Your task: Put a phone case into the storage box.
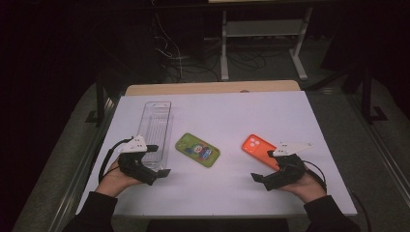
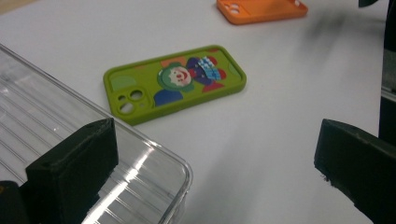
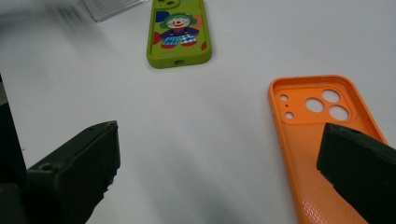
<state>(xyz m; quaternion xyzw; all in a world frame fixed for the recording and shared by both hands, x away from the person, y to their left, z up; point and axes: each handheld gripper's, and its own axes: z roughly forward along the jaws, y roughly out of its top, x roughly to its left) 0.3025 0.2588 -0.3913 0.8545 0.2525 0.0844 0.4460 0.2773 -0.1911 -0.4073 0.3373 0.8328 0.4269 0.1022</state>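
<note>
Dark room all around, cables and a stand lost in shadow beyond the white worktop (image 1: 241, 111). On it lay a clear plastic tray (image 1: 157, 130), a green phone case (image 1: 197, 150) with a clown print at centre, and an orange phone case (image 1: 256, 146) lying hollow side up to the right of it. Both hands sat low at the near edge. The left claw (image 1: 162, 172) hung spread wide and empty by the tray's near corner; the right claw (image 1: 256, 178) was likewise released, gripping nothing, just beside the orange case.

By my reading this was the opening approach, nothing lifted yet. Next would likely come a reach for a case, the right claw to the orange one, and those thin walls call for a careful pinch on the rim.

Part of the orange case sat hidden behind the right hand's gripper in the high view, its near end cut off in the right gripper view. The tray's far end was hard to make out, being see-through against the white.
</note>
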